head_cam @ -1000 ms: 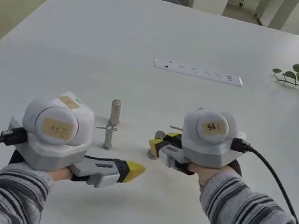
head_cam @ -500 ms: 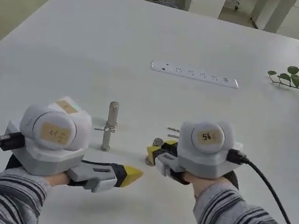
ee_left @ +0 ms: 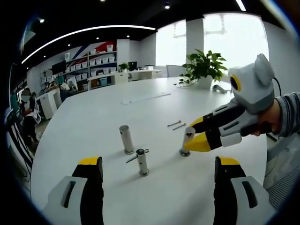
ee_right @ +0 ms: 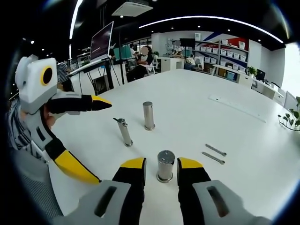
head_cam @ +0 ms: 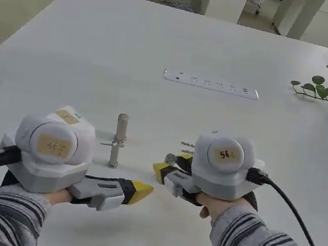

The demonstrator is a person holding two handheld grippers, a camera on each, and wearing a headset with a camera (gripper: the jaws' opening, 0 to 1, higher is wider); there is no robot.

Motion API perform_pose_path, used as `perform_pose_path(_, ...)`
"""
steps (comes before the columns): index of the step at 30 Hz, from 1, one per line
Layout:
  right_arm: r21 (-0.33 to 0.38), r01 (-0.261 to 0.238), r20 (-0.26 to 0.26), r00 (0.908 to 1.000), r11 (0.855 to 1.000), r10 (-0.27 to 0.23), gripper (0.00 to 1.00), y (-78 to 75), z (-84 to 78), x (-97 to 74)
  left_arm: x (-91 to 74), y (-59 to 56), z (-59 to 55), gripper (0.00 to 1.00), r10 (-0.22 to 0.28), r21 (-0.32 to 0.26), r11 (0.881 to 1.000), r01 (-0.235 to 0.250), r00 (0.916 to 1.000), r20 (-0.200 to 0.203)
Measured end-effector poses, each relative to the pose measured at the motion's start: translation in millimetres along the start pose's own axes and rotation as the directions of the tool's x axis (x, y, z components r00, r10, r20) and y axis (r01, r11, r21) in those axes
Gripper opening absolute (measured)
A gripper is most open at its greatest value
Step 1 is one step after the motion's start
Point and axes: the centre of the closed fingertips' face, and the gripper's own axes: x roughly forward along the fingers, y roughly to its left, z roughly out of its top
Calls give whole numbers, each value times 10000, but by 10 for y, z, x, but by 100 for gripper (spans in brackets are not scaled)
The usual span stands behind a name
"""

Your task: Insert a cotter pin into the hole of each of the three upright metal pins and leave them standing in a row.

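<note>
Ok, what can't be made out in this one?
- Head view: the right gripper hides most of the third pin and part of the loose cotter pins.
- Left gripper view: the hole in the far pin is too small to see.

Three upright grey metal pins (head_cam: 114, 153) are standing clustered toward the white bench's (head_cam: 69, 55) near edge, narrowing passage there. A long white power strip (head_cam: 211, 84) is lying mid-bench, and the left side is lying open.
</note>
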Motion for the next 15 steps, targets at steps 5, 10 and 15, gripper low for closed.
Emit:
perform_pose_path(5,-163,-274,-30,9996,9995,274,25,-25,-29,-89,-10,-8,53,99,-13,-48,10000,14,9998,194)
perform_pose_path(10,-421,-533,-258,9983,9977,523,27,-94,-63,-199,-13,-7,50,99,-79,-197,9998,84,9997,214)
perform_pose_path(15,-1236,-966,-603,9941,9876,897,26,-166,-81,-272,-27,-16,82,99,-150,-455,9988,168,9991,385)
